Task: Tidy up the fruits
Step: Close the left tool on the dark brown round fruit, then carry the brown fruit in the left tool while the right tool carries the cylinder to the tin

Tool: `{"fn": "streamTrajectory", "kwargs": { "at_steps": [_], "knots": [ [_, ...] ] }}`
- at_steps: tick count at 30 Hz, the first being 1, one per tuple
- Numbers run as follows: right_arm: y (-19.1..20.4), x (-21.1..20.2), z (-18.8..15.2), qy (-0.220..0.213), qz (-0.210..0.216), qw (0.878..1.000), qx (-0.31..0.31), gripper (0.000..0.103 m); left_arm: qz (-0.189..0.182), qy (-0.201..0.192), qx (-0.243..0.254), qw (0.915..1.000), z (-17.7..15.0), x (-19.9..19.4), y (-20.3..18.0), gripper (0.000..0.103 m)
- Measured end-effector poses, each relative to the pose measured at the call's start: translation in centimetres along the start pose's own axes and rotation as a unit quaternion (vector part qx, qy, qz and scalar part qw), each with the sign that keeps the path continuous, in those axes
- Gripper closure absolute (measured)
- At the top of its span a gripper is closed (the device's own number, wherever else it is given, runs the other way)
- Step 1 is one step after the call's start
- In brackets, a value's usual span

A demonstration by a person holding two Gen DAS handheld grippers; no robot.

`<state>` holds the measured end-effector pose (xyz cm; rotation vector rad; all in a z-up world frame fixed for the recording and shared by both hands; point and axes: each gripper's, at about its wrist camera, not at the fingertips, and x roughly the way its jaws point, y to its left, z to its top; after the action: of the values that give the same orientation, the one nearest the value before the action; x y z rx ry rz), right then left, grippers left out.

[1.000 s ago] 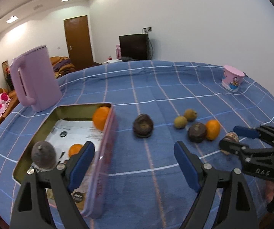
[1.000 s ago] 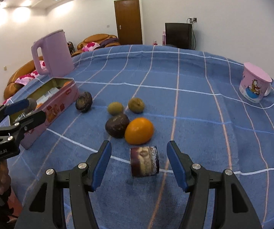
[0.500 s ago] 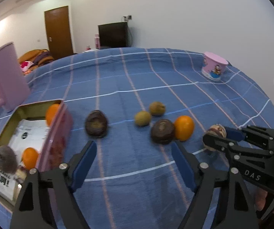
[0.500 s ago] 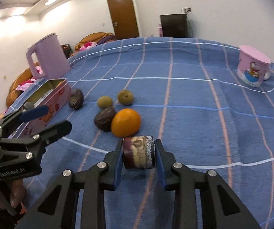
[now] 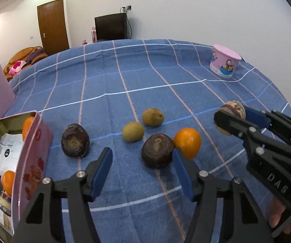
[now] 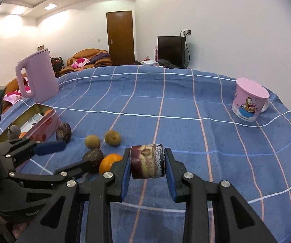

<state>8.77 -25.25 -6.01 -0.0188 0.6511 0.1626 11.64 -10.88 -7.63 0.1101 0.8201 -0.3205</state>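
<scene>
My right gripper (image 6: 147, 162) is shut on a purple-and-cream fruit piece (image 6: 147, 161) and holds it above the blue cloth; it also shows in the left wrist view (image 5: 231, 114). My left gripper (image 5: 141, 171) is open and empty, just in front of a dark passion fruit (image 5: 158, 150) with an orange (image 5: 188, 142) beside it. A second dark passion fruit (image 5: 75, 140) and two greenish-brown fruits (image 5: 133, 131) (image 5: 152, 116) lie nearby. A pink tin (image 5: 35, 158) at the left holds oranges and a grey fruit.
A pink kettle (image 6: 37, 78) stands at the back left beyond the tin. A pink cartoon cup (image 6: 249, 102) stands upside down at the far right. The blue checked cloth (image 6: 186, 111) covers the table, whose edge curves off at the right.
My right gripper shut on the purple fruit piece and lifted it off the cloth. My left gripper swung right from the tin toward the loose fruits.
</scene>
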Motion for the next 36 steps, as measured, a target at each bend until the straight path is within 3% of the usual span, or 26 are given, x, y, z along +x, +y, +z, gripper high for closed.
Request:
{"fn": "streamTrajectory", "kwargs": {
  "at_steps": [6, 9, 12, 20, 22, 36],
  "knots": [
    [0.1, 0.5, 0.0, -0.001, -0.002, 1.000, 0.003, 0.070, -0.008, 0.003, 0.009, 0.9999, 0.4, 1.0, -0.8, 0.040],
    [-0.1, 0.5, 0.0, 0.001, 0.001, 1.000, 0.008, 0.070, -0.018, 0.011, 0.003, 0.9998, 0.5, 1.4, -0.6, 0.047],
    [-0.3, 0.4, 0.0, 0.000, 0.005, 1.000, 0.012, 0.070, -0.028, 0.018, -0.004, 0.9994, 0.0, 1.3, 0.1, 0.048],
    [0.1, 0.4, 0.0, 0.000, 0.004, 1.000, 0.002, 0.070, -0.024, 0.026, 0.000, 0.9994, 0.6, 2.0, 0.0, 0.050],
    [0.0, 0.5, 0.0, 0.003, 0.010, 1.000, 0.005, 0.070, -0.030, 0.028, 0.003, 0.9992, 0.6, 2.1, 0.0, 0.064],
    [0.0, -0.3, -0.2, -0.019, 0.036, 0.999, -0.002, 0.070, -0.016, -0.022, -0.015, 0.9995, 0.2, 0.2, 0.9, 0.064]
  ]
}}
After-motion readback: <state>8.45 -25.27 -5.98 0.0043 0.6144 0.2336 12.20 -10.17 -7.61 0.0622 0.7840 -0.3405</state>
